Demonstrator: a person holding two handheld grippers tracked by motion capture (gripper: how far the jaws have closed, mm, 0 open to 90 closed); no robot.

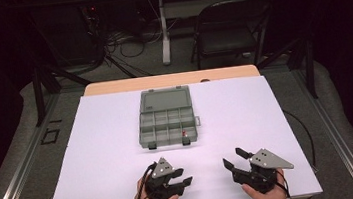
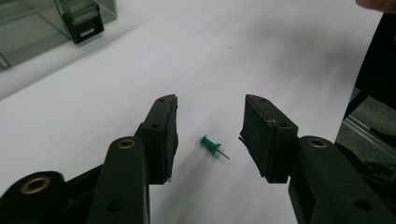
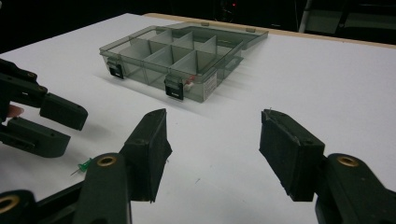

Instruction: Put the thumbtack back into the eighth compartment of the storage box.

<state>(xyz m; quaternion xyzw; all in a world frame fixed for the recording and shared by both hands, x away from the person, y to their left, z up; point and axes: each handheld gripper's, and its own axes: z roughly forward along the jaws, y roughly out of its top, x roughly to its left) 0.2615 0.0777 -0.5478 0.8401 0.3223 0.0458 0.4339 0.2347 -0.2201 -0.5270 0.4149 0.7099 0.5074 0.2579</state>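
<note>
Green pushpin (image 2: 211, 145) lying between left gripper (image 2: 211, 135) jaws, untouched, right gripper (image 3: 212, 149) jaws apart, empty.

pushpin (image 2: 211, 145) on table (image 1: 103, 138) between left gripper (image 2: 210, 109) fingers, organizer box (image 1: 168, 116) beyond

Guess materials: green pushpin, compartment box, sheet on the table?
Green pushpin: glossy moulded plastic head, thin bare metal point, going by the sheen. Compartment box: translucent smoky-grey hard plastic, since dividers show through its walls; black latches look like opaque plastic. White sheet: matte, flat, no glare, so paper or thin board, can't tell which. It lies on a wood-look tabletop.
</note>
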